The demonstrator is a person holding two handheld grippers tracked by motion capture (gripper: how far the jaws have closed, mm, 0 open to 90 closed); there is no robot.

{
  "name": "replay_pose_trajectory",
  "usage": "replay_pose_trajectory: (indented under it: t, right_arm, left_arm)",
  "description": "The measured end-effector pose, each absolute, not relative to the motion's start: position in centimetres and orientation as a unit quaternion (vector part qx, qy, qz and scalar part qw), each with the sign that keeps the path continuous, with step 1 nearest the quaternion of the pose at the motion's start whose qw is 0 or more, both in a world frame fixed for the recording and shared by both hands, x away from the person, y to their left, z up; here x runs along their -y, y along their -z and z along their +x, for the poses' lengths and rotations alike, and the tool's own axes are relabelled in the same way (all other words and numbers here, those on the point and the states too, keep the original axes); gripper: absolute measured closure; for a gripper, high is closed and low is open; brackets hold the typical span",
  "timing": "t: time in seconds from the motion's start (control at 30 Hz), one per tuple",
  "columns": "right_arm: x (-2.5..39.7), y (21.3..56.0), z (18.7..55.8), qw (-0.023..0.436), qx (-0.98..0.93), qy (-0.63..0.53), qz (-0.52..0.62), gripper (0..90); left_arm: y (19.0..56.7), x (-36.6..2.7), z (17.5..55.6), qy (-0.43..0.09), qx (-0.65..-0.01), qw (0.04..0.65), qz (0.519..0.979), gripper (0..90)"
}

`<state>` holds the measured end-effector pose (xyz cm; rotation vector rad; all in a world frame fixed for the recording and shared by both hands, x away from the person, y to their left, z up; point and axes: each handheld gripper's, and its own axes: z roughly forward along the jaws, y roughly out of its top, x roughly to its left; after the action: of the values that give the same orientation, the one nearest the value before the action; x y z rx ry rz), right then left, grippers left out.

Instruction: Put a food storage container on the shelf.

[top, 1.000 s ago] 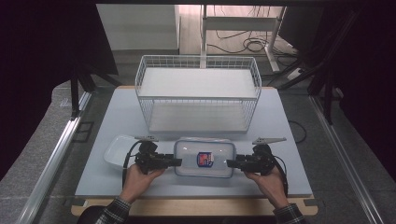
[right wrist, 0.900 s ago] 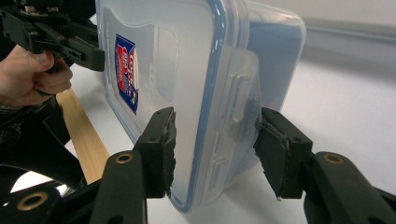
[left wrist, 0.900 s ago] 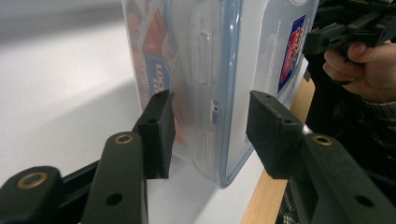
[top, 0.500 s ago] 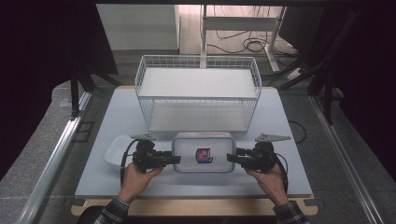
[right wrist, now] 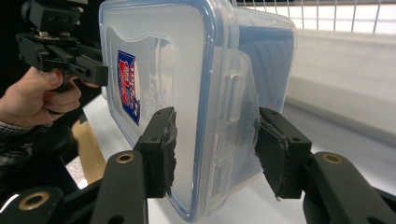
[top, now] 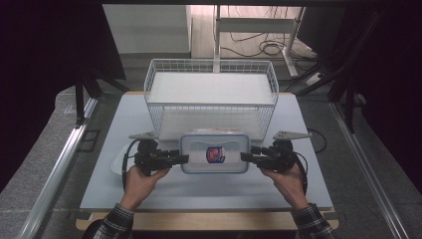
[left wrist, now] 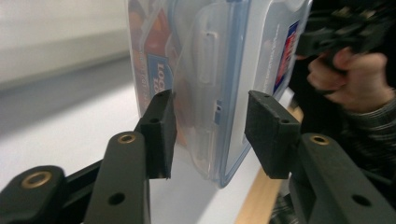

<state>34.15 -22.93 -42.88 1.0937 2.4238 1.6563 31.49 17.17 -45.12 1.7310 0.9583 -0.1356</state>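
A clear plastic food box (top: 215, 153) with a blue-rimmed lid and a red and blue label hangs between my two grippers, just in front of the wire basket (top: 209, 63). My left gripper (top: 185, 159) is shut on the box's left end, its jaws on either side of the side clip (left wrist: 208, 93). At the right end my right gripper (top: 244, 156) is shut on the other clip (right wrist: 229, 116). In the left gripper view, orange food shows through the box wall (left wrist: 154, 42). A hand holds each gripper from the table's front edge.
The white wire basket stands at the back middle of the pale table (top: 199, 191), very close behind the box. A pale flat dish (top: 118, 160) lies partly under my left gripper. Black cables trail from both grippers. A wooden strip (top: 209, 219) edges the front.
Both grippers have carried the box away from the front edge toward the basket, and it now sits higher in the high view. The grip on each end is unchanged.
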Motion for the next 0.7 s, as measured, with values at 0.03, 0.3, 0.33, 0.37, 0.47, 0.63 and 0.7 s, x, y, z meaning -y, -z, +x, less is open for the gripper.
replay_pose_trajectory:
  t: [0.03, 0.3, 0.33, 0.37, 0.47, 0.63, 0.7]
  right_arm:
    - [22.9, 42.6, 34.3, 0.003, -0.773, -0.531, 0.348, 49.8]
    - [22.0, 39.9, 35.0, 0.017, -0.774, -0.537, 0.335, 49.8]
    - [21.9, 39.5, 35.1, 0.019, -0.774, -0.536, 0.335, 49.8]
    - [21.9, 39.3, 35.2, 0.021, -0.774, -0.538, 0.334, 49.8]
    - [21.9, 38.4, 35.5, 0.024, -0.772, -0.541, 0.333, 49.7]
    - [21.9, 37.4, 36.1, 0.029, -0.769, -0.544, 0.335, 49.6]
    - [21.9, 36.9, 36.4, 0.032, -0.766, -0.547, 0.336, 49.6]
  left_arm:
    - [44.8, -17.3, 31.5, 0.055, -0.403, 0.550, 0.729, 55.2]
    - [42.4, -18.0, 32.0, 0.035, -0.395, 0.562, 0.726, 55.2]
    - [42.1, -18.1, 32.1, 0.033, -0.395, 0.562, 0.726, 55.2]
    - [41.9, -18.1, 32.3, 0.031, -0.393, 0.564, 0.726, 55.2]
    - [41.1, -18.1, 32.7, 0.028, -0.391, 0.566, 0.725, 55.2]
    - [40.0, -18.0, 33.5, 0.024, -0.388, 0.568, 0.726, 55.2]
    - [39.5, -18.0, 33.9, 0.023, -0.386, 0.569, 0.726, 55.2]
